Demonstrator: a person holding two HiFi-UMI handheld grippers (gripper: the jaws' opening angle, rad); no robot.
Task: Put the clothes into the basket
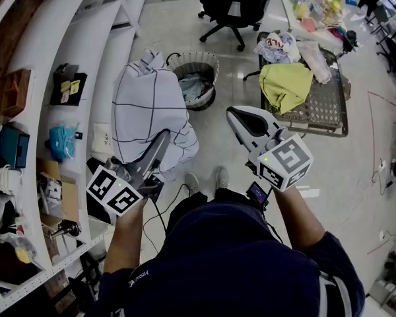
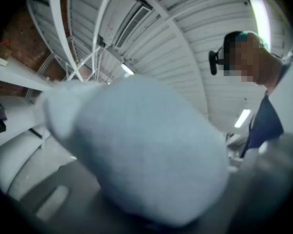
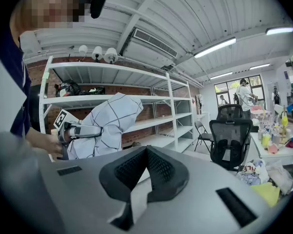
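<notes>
Here the left hand-held gripper (image 1: pixel 160 144) is clamped on a white garment with thin dark grid lines (image 1: pixel 145 104). In the head view its jaws run up into the cloth's lower edge, and the garment bunches up and over the tips, off the floor. In the left gripper view pale, blurred cloth fills almost the whole frame right at the jaws and covers them, so how narrow the gap is cannot be read there. The right gripper view shows the same garment draped over the front of that gripper, which points roughly level.

The right hand-held gripper (image 3: pixel 145 149) has its dark ribbed pads brought together at the tips, with nothing between them. It holds and touches nothing and sits beside the left one, well apart from the garment, tilted slightly downward.

The woven round basket (image 1: pixel 197 55) stands on the floor ahead of the left hand-held gripper, just beyond the held garment, and some grey-blue cloth (image 1: pixel 191 84) already lies inside it. Ahead and to the right of the right hand-held gripper is a wire-mesh bench (image 1: pixel 330 111) carrying a yellow-green garment (image 1: pixel 285 84) and other crumpled clothes. White shelving (image 1: pixel 86 58) runs along the outer side of the left hand-held gripper, and a black office chair (image 1: pixel 234 2) stands farther ahead, past the basket.
</notes>
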